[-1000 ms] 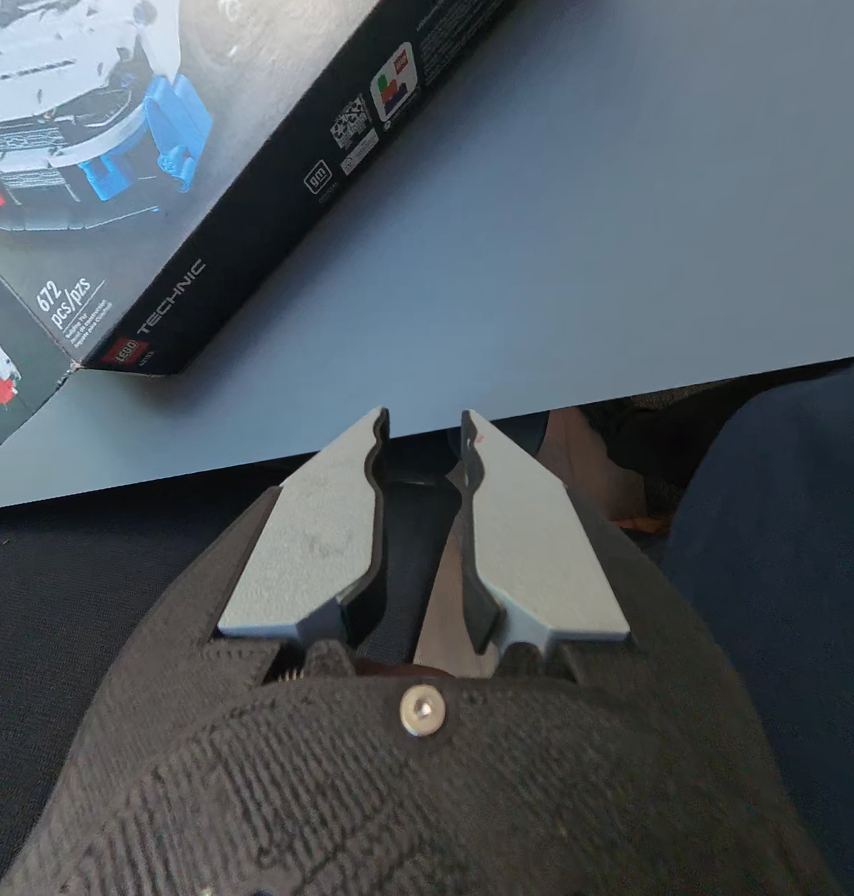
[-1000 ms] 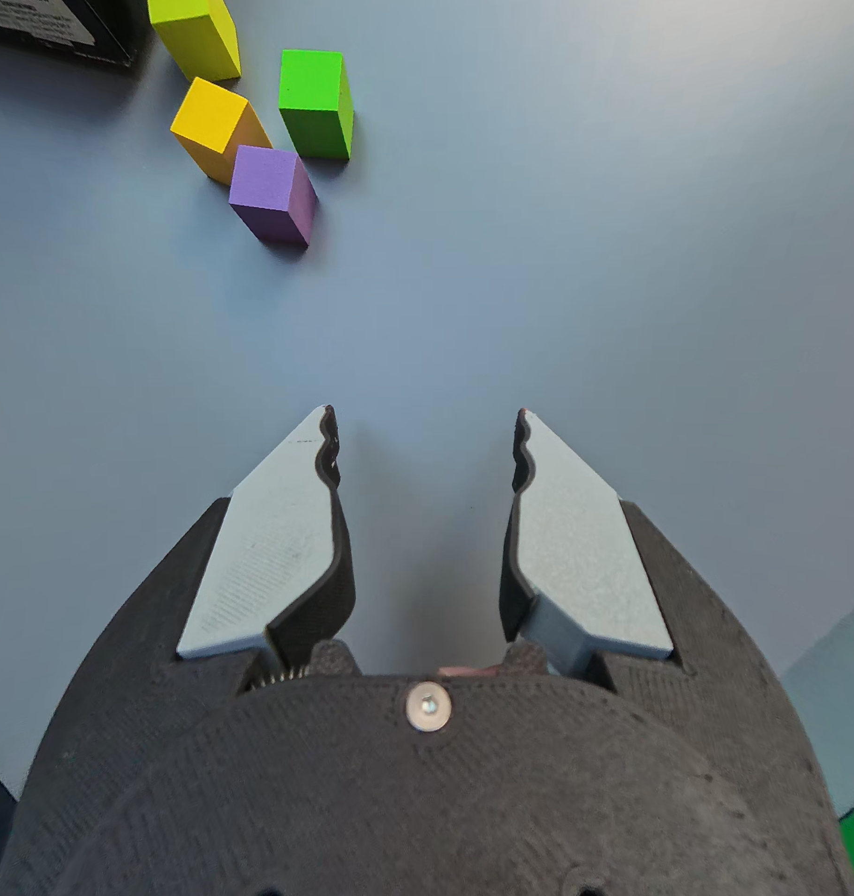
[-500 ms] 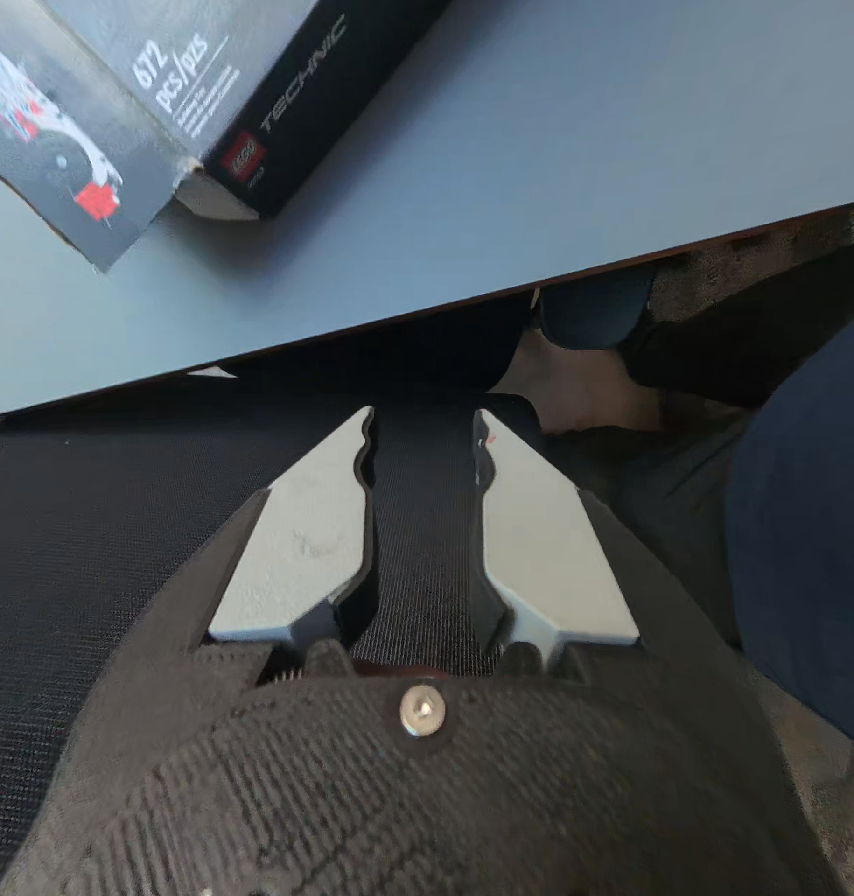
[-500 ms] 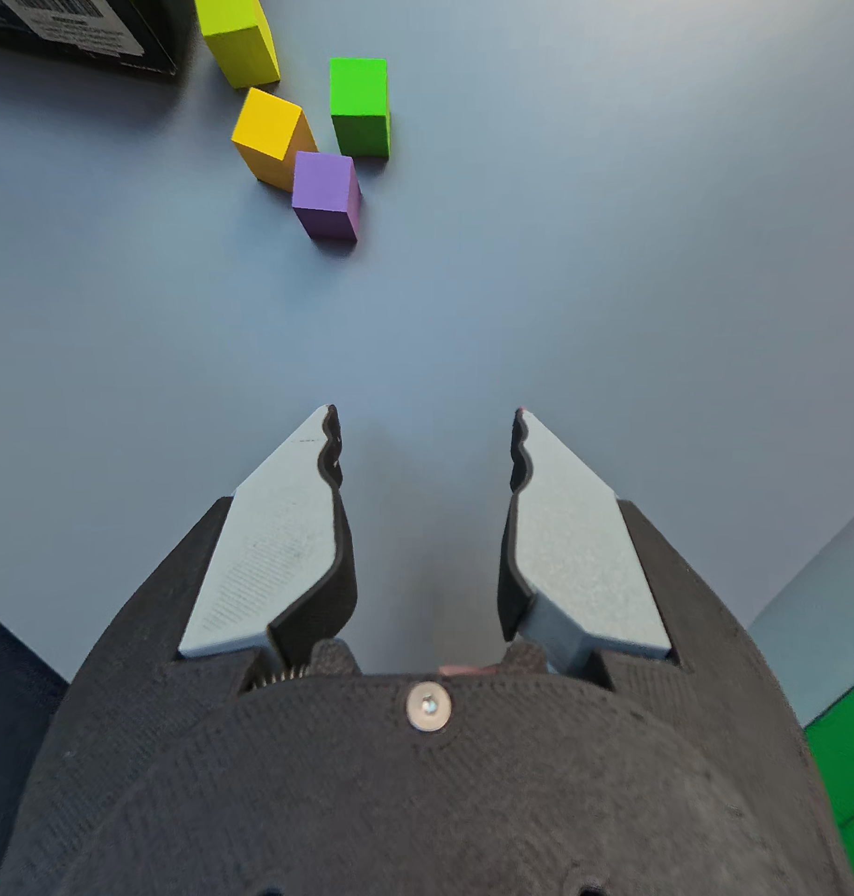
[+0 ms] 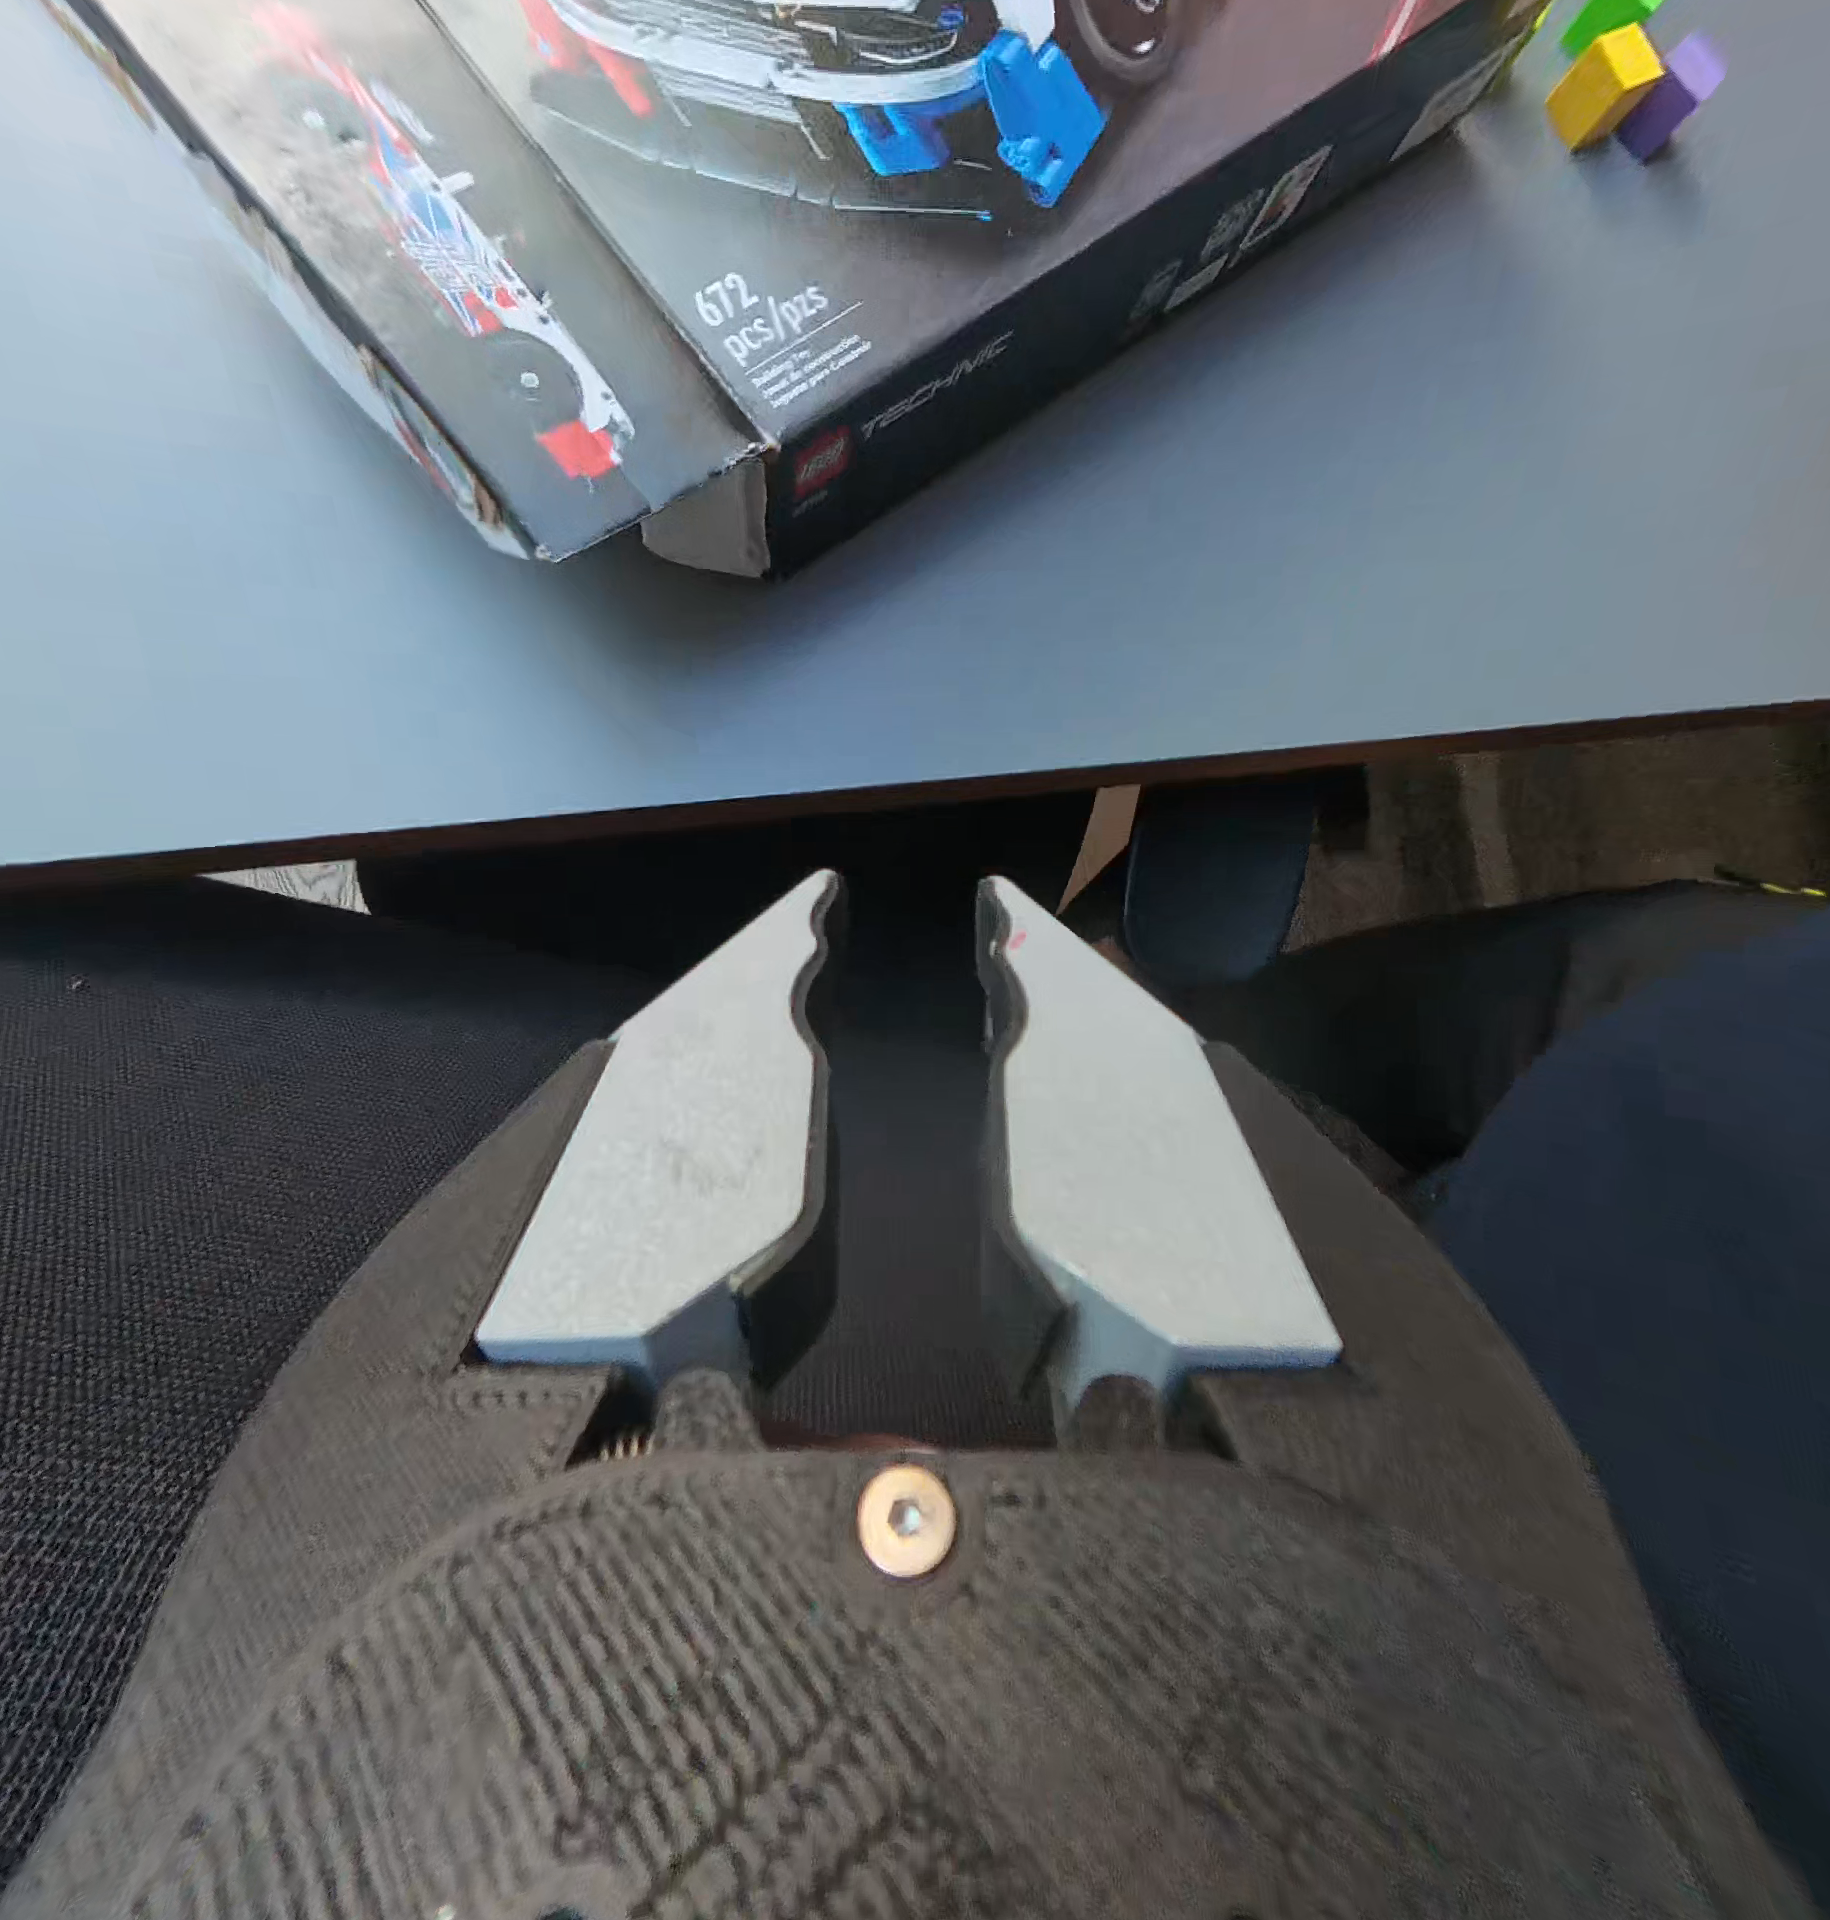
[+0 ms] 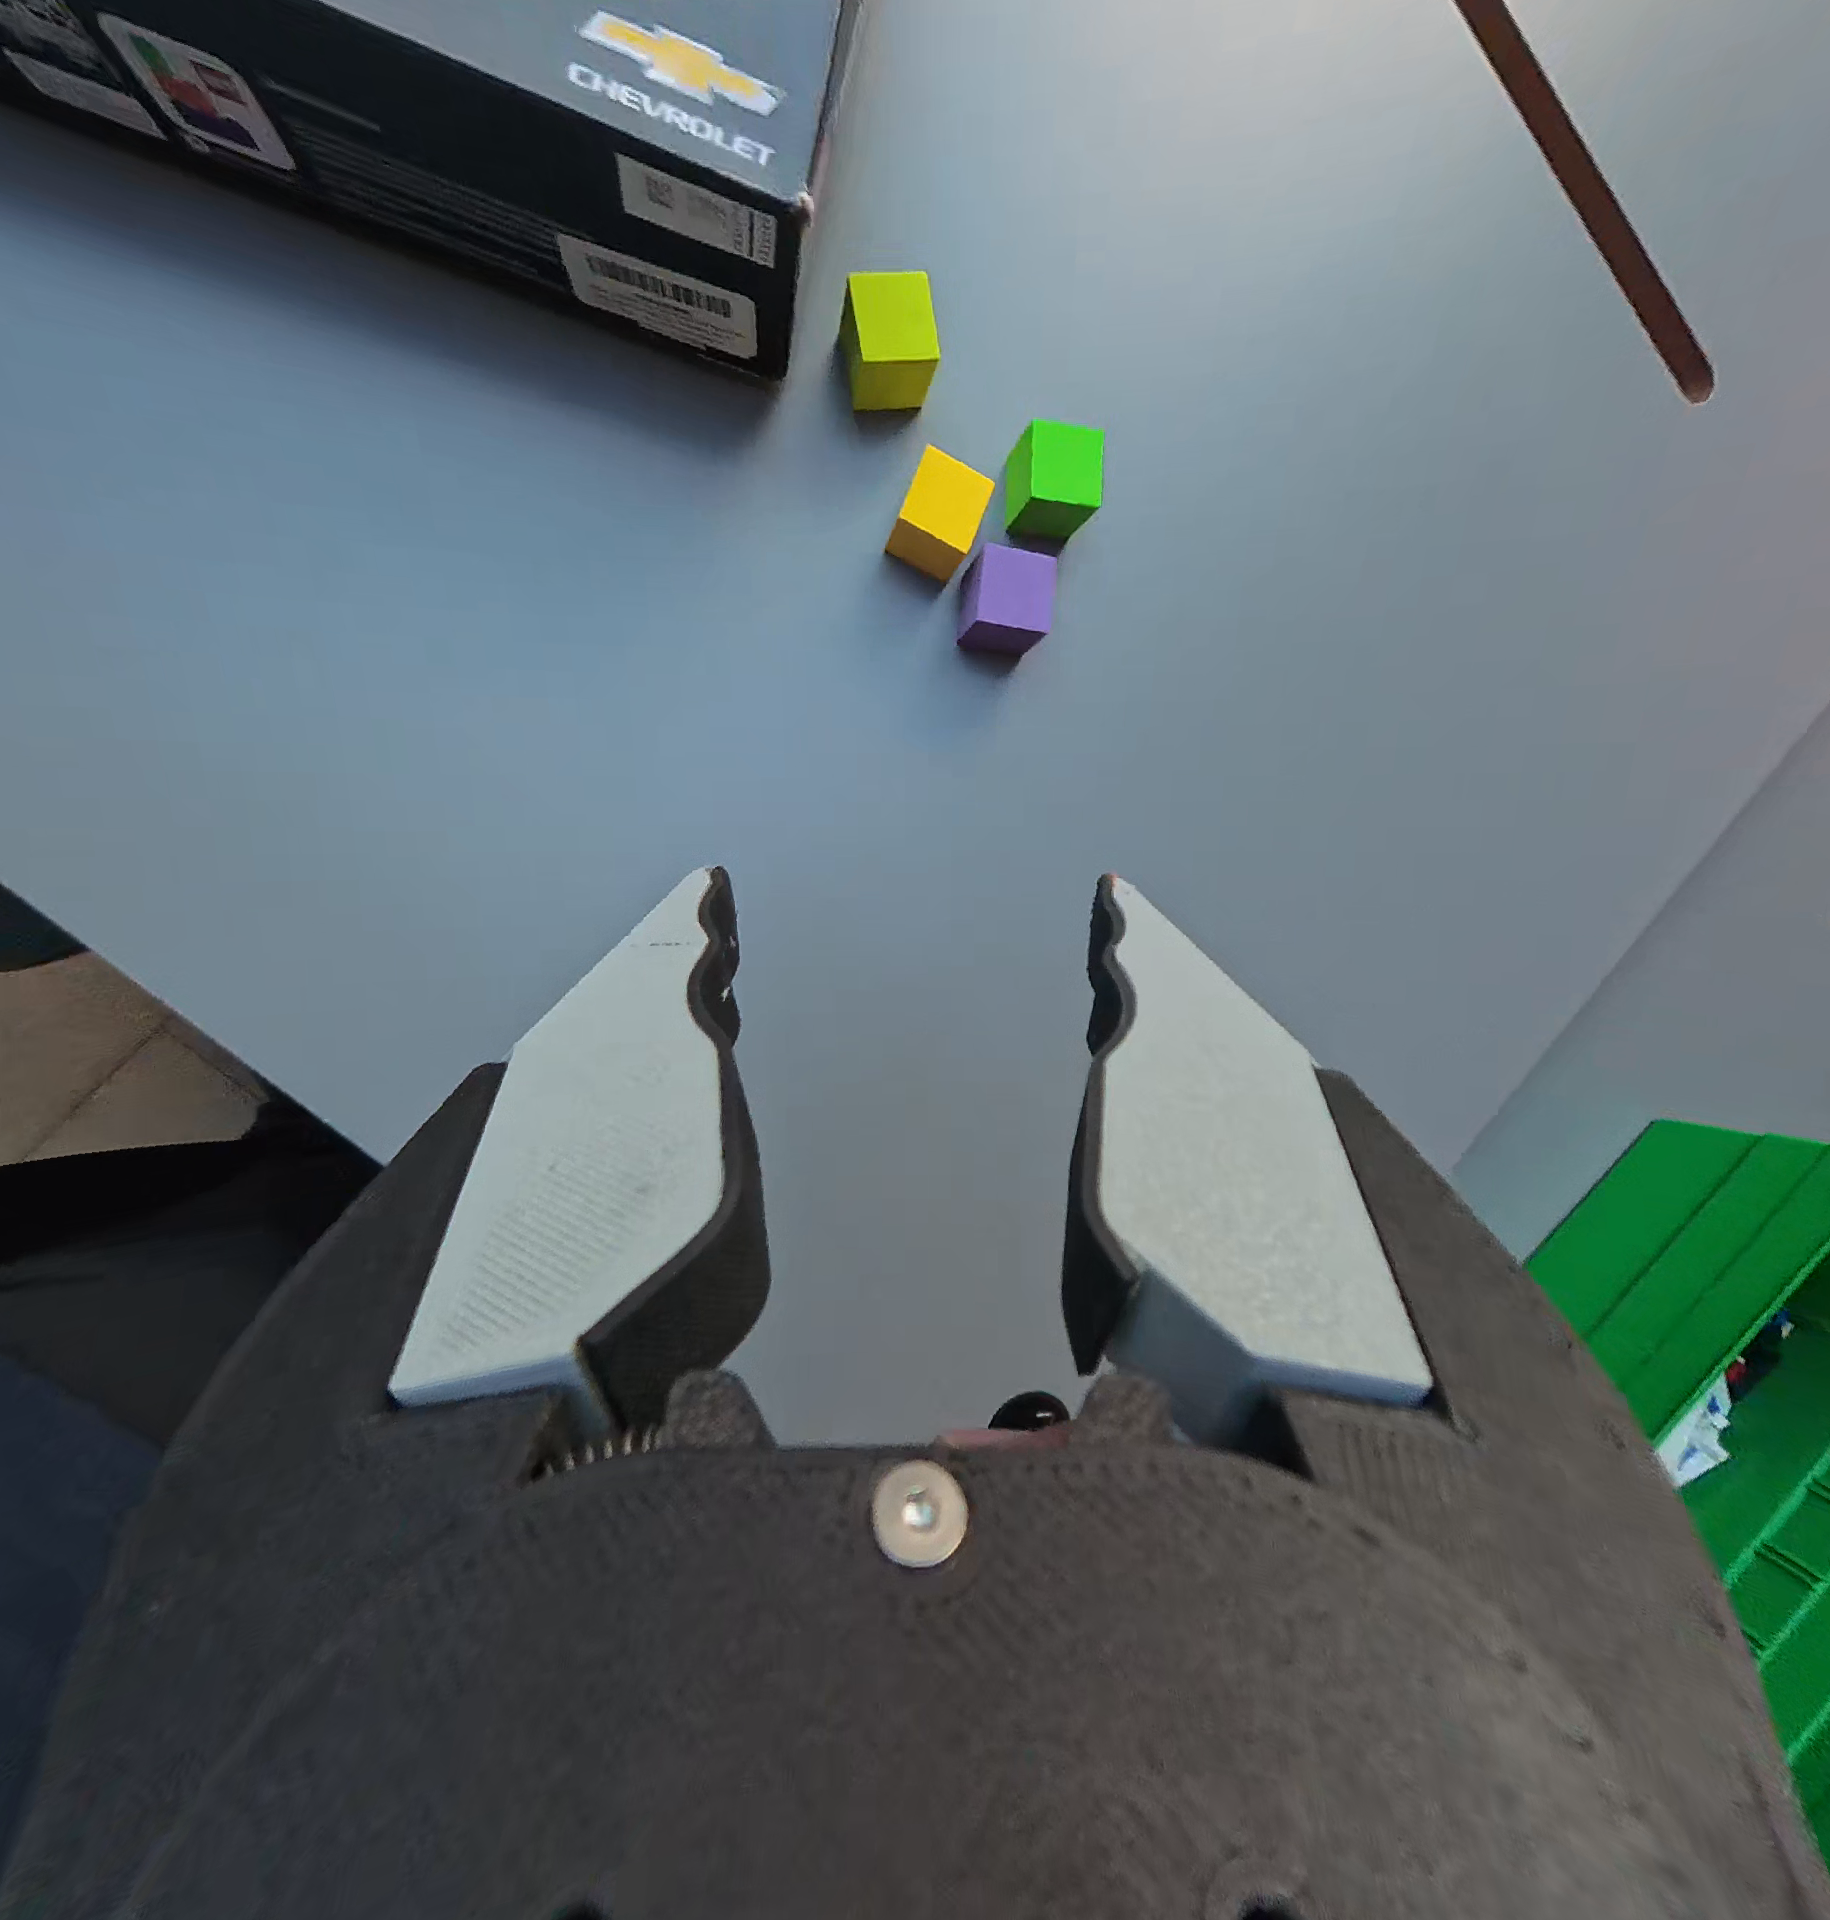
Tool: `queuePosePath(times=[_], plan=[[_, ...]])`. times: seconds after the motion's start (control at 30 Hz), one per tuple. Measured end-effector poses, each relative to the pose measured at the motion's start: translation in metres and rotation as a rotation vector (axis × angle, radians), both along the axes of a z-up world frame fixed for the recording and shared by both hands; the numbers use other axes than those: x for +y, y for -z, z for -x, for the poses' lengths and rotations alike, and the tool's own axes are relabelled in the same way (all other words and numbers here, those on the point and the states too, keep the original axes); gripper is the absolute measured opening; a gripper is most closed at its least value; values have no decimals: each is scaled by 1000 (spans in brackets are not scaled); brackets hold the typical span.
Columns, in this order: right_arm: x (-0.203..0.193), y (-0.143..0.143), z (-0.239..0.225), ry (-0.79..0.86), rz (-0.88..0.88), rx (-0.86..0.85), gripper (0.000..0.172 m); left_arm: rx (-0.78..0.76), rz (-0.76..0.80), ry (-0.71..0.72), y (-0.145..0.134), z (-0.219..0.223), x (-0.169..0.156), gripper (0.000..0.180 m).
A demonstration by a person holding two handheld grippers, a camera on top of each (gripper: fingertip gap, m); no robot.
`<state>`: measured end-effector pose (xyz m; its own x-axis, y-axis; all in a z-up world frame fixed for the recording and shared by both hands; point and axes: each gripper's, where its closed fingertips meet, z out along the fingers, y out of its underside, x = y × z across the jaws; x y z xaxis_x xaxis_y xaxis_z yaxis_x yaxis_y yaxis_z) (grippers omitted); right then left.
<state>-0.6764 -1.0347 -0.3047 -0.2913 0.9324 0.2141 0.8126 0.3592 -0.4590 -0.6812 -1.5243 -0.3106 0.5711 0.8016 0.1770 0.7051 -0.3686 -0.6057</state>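
Observation:
My left gripper [image 5: 908,896] is open and empty, held off the near edge of the grey-blue table [image 5: 1202,582] above a black mesh seat [image 5: 163,1195]. A dark toy box [image 5: 786,260] lies ahead of it. My right gripper [image 6: 909,883] is open wide and empty above the table [image 6: 423,675]. Ahead of it lie a purple cube [image 6: 1006,601], a yellow cube [image 6: 940,511], a green cube [image 6: 1054,478] and a lime cube [image 6: 890,339]. The yellow cube [image 5: 1602,83] and the purple cube [image 5: 1669,94] also show at the far right of the left wrist view.
The toy box's end [image 6: 537,187] lies left of the lime cube. A green crate [image 6: 1742,1351] stands off the table to the right. A dark-clothed leg [image 5: 1669,1351] is at the right in the left wrist view. A brown slot [image 6: 1586,197] marks the table's far part. The left gripper's tips are roughly 50 cm from the right gripper's. The left gripper is farther from the purple cube [image 6: 1006,601], some 55 cm, than the right, some 15 cm.
The left gripper swung back up toward the table; its jaws widened, then narrowed a little, on nothing. The right gripper drew back and turned left, so the cubes sit farther off and the box shows.

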Motion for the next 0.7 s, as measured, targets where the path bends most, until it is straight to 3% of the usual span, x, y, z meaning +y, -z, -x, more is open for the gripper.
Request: queuePosePath(times=[0.13,0.27,0.37,0.7], plan=[[-15,-15,-7,0,-30,7,66,11,-41,-40,-7,-4,-39,21],[-24,-23,-13,-4,-60,5,66,-1,49,-46,-1,-16,-82,19],[-28,-31,-13,-16,-91,10,66,-57,113,-39,10,-42,-107,20],[-26,-26,2,4,-126,-11,66,-34,69,-102,-2,-135,-188,24]])
